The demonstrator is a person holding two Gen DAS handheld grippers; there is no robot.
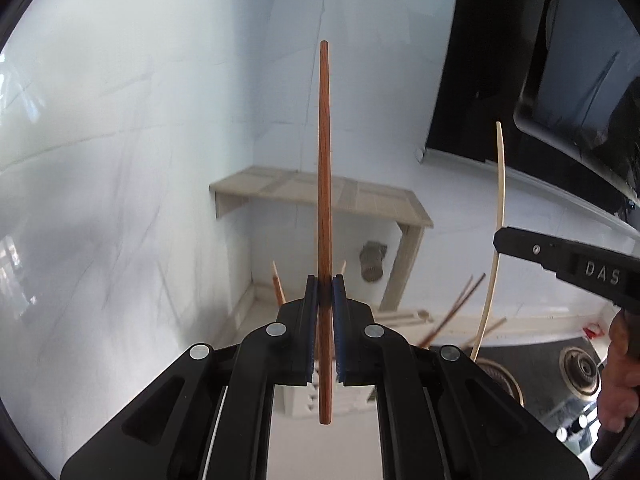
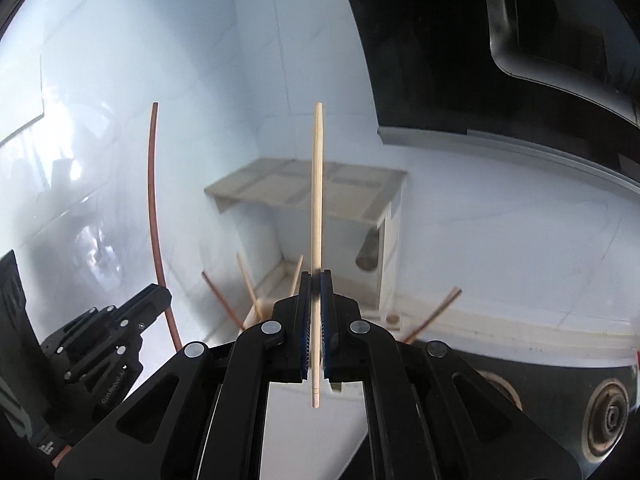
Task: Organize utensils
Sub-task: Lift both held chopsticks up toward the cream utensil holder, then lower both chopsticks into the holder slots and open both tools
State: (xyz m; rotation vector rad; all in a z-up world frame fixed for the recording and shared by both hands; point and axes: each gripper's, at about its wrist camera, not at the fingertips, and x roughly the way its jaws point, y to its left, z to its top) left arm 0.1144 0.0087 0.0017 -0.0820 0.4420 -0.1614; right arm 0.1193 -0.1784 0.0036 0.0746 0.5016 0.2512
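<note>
My left gripper (image 1: 325, 286) is shut on a dark brown chopstick (image 1: 325, 168) that stands upright between its blue pads. It also shows in the right wrist view (image 2: 153, 208), held by the left gripper (image 2: 158, 296) at the lower left. My right gripper (image 2: 316, 280) is shut on a pale wooden chopstick (image 2: 317, 200), also upright. In the left wrist view the right gripper (image 1: 500, 240) holds that pale chopstick (image 1: 498, 208) at the right. Both are raised in front of a white tiled wall. More chopsticks (image 2: 244, 292) stick up from below, behind the fingers.
A beige wooden corner shelf (image 1: 320, 192) hangs on the wall ahead, with a small grey cup (image 1: 372, 264) under it. A black range hood (image 1: 560, 80) is at the upper right. A stove burner (image 2: 608, 416) lies at the lower right.
</note>
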